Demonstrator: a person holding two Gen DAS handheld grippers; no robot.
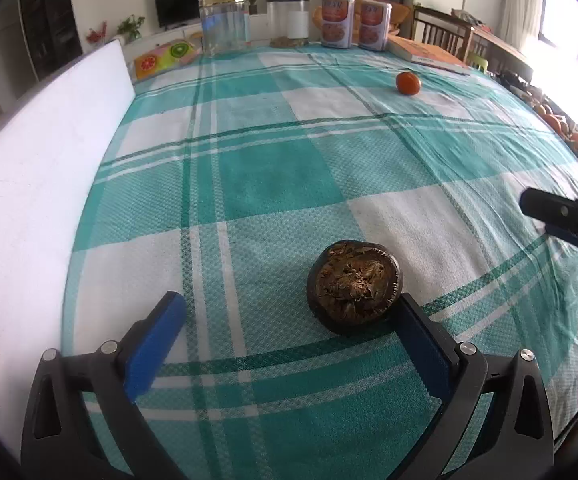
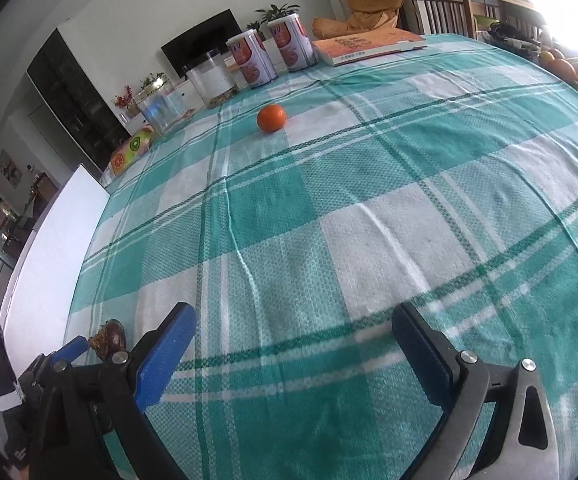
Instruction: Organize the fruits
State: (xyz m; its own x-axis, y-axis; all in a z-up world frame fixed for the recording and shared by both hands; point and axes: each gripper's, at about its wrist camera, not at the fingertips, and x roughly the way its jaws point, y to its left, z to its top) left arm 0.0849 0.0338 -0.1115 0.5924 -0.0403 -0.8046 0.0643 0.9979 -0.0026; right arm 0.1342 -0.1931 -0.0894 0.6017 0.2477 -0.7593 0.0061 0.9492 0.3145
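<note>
A dark brown dried fruit (image 1: 354,287) with a torn, flaky top lies on the teal checked tablecloth (image 1: 273,168). My left gripper (image 1: 289,312) is open. Its right finger (image 1: 421,332) touches the fruit's side, and its left finger (image 1: 157,340) stands well apart. The fruit also shows small at the lower left of the right wrist view (image 2: 110,339). An orange tangerine (image 1: 407,83) lies far across the table, also in the right wrist view (image 2: 271,117). My right gripper (image 2: 295,328) is open and empty above the cloth. Its tip shows at the right of the left wrist view (image 1: 561,220).
Two clear jars (image 1: 224,24) (image 1: 289,20), two printed cans (image 1: 337,20) (image 1: 375,24) and an orange book (image 1: 429,54) stand along the far edge. A white board (image 1: 41,176) lines the left side. A fruit-print cushion (image 1: 165,56) lies beyond it. More fruit (image 2: 565,66) lies off the table's right.
</note>
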